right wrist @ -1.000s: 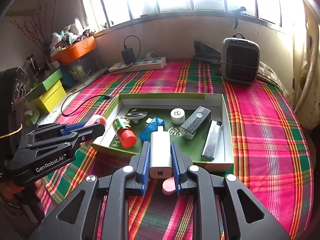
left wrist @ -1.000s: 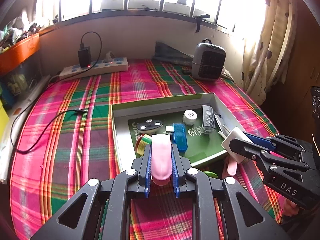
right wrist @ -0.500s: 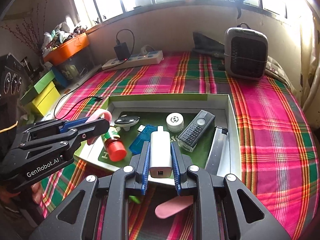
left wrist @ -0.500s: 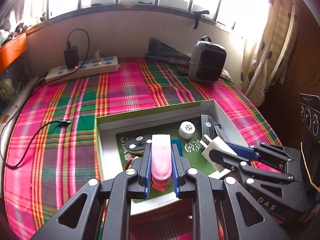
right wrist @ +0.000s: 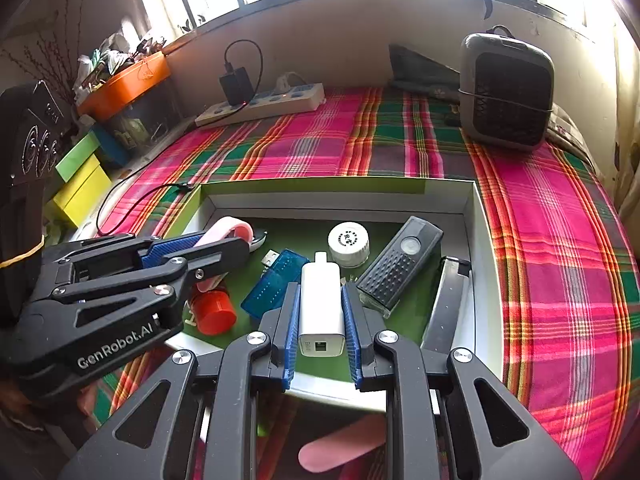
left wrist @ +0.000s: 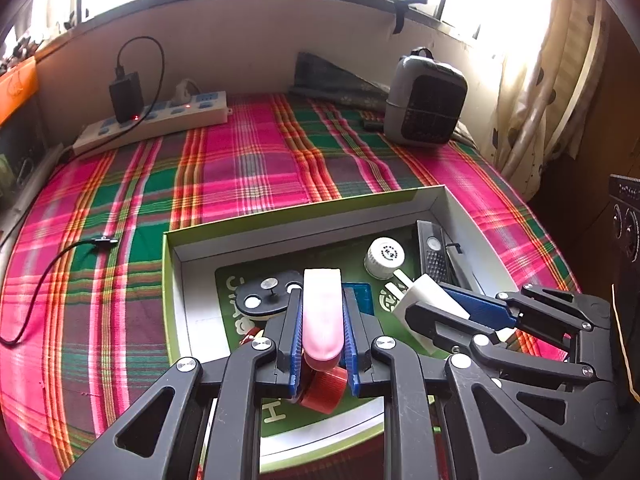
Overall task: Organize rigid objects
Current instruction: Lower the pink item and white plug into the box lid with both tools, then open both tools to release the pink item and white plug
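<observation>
My left gripper (left wrist: 322,312) is shut on a flat pink oblong piece (left wrist: 322,312) and holds it over the near left part of the open box (left wrist: 304,210). My right gripper (right wrist: 322,304) is shut on a white charger plug (right wrist: 322,304) over the box's near edge (right wrist: 486,280). Inside the box lie a red-capped bottle (right wrist: 212,312), a blue USB stick (right wrist: 272,282), a white round cap (right wrist: 349,240), a black remote (right wrist: 400,266), a silver lighter (right wrist: 448,300) and a black disc (left wrist: 264,300).
The box sits on a plaid cloth (left wrist: 248,168). A power strip with a charger (left wrist: 156,118) and a grey heater (left wrist: 426,100) stand at the back. Another pink piece (right wrist: 344,446) lies on the cloth in front of the box. Coloured boxes (right wrist: 80,184) are at the left.
Both grippers have moved forward over the box with their held items. The box now looks closer and larger in both views.
</observation>
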`<state>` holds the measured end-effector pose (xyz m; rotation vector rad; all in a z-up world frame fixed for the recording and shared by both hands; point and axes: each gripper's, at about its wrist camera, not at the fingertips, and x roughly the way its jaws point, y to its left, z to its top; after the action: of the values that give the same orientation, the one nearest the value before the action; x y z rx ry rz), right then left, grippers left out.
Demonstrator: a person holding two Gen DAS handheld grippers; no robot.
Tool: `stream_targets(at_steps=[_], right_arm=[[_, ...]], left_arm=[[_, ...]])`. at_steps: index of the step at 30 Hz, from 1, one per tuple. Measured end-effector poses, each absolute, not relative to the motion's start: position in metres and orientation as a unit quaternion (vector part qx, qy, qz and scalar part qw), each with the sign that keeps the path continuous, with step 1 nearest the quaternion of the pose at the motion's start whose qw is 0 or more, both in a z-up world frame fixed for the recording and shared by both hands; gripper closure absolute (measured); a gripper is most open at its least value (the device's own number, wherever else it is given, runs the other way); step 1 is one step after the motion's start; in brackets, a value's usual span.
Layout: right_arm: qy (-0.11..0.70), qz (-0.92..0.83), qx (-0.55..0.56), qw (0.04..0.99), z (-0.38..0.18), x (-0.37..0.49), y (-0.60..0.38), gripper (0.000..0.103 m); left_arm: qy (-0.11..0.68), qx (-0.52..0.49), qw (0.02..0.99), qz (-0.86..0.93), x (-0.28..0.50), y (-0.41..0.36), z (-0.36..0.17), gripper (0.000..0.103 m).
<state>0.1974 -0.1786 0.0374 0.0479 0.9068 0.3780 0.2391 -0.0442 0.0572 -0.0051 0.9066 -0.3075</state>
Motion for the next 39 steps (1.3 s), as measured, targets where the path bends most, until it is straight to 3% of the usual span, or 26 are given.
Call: stream_targets(at_steps=[29, 39], right_arm=[[0.447, 0.175, 0.016, 0.877, 0.024, 0.208, -0.178, 0.081], [0.447, 0.175, 0.016, 0.877, 0.024, 0.208, -0.179, 0.081]], left_arm=[[0.452, -0.003, 0.88, -0.147, 0.246, -0.046, 0.04, 0.085], [0.451, 0.001, 0.881, -0.143, 0.245, -0.045, 0.04, 0.077]])
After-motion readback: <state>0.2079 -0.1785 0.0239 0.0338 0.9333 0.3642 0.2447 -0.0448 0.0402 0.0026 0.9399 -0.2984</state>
